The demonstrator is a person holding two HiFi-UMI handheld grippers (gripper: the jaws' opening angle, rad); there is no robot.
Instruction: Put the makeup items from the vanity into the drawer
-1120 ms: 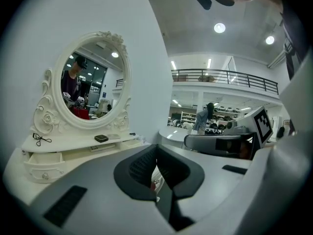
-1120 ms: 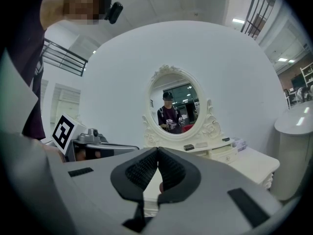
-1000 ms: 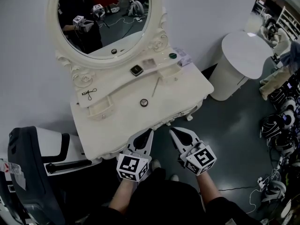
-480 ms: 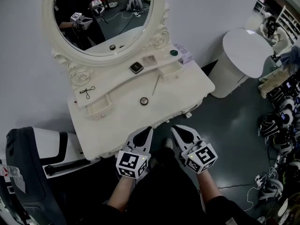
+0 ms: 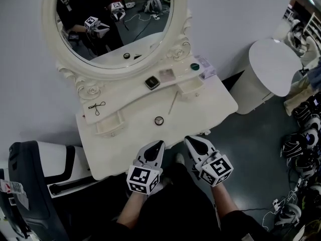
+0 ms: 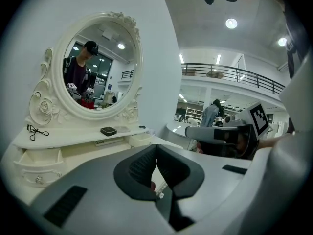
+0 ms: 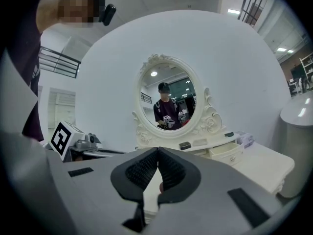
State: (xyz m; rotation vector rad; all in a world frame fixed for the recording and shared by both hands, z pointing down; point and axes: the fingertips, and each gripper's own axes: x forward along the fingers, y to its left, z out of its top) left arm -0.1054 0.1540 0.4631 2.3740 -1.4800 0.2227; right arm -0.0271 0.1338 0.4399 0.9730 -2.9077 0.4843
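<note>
**Catalogue entry: vanity, head view + both gripper views**

1. L tongs (image 5: 158,145): jaws pressed together, nothing btwn them. Held at front edge of vanity table (image 5: 213,103), touching no makeup.
2. R tongs (image 5: 189,140): jaws together, empty. Just beside L tongs at the same edge, pointing toward oval mirror (image 5: 113,19).
3. Vanity table: cream, carved. Raised shelf under the mirror, lower top in front. Left drawer (image 5: 111,123) and right drawer (image 5: 189,87) sit below the shelf. Can't tell how far either is pulled out.
4. Makeup, all on the table, none in the tongs:
   - dark square compact (image 5: 152,82): shelf, ctr.
   - pale flat palette (image 5: 167,74): shelf, just R of compact.
   - green round pot (image 5: 194,67): shelf, R end.
   - clear packet (image 5: 207,68): shelf, R end, beside pot.
   - black looped tool (image 5: 97,106): shelf, L end.
   - thin stick (image 5: 173,103): lower top, lying aslant below right drawer.
   - small round jar (image 5: 159,120): lower top, near ctr. Closest item to the tongs, yet apart from them.
5. Surroundings: round white side table (image 5: 273,59) to R. Dark chair (image 5: 30,185) to L. Headsets (image 5: 301,134) & cables on floor, far R. Mirror reflects the person w/ both tongs.
</note>
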